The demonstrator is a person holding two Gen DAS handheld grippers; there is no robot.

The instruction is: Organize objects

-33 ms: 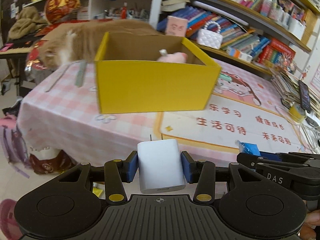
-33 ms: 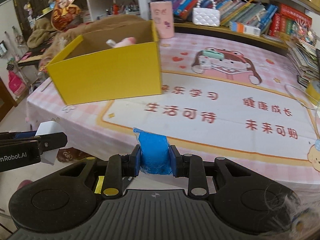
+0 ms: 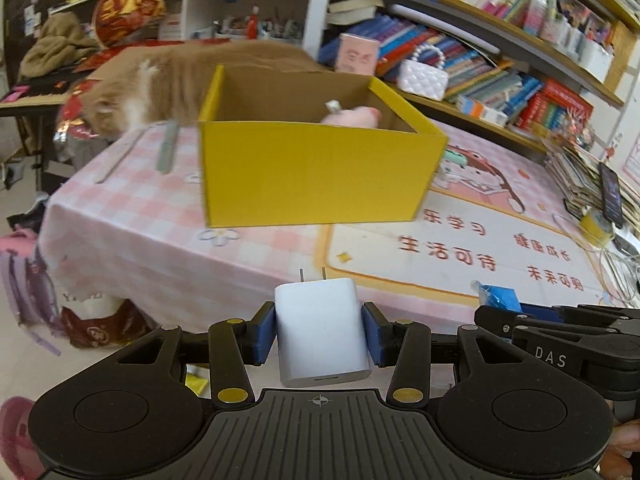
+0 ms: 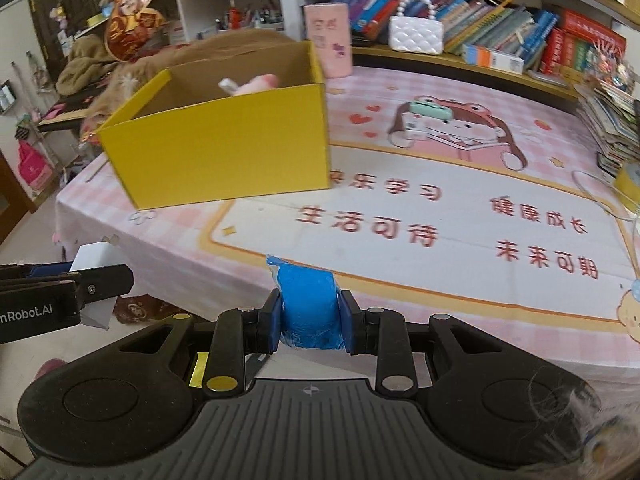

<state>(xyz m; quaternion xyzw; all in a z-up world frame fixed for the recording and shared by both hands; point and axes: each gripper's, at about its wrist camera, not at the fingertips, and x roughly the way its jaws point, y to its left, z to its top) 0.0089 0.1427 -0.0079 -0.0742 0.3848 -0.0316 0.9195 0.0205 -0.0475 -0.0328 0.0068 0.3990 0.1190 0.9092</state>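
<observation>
Near the front edge of a pink-clothed worktop (image 4: 460,184), the left tool (image 3: 322,338) grips a white plug-in charger (image 3: 323,336) between its blue pads, prongs pointing forward, while the right tool (image 4: 308,316) just beside it clamps a blue plastic-wrapped roll (image 4: 308,304). Farther back on the worktop stands an open yellow cardboard box (image 3: 316,172) with a pink soft object (image 3: 352,115) inside, an orange cat (image 3: 168,80) lying behind it and bookshelves (image 3: 500,52) along the back.
</observation>
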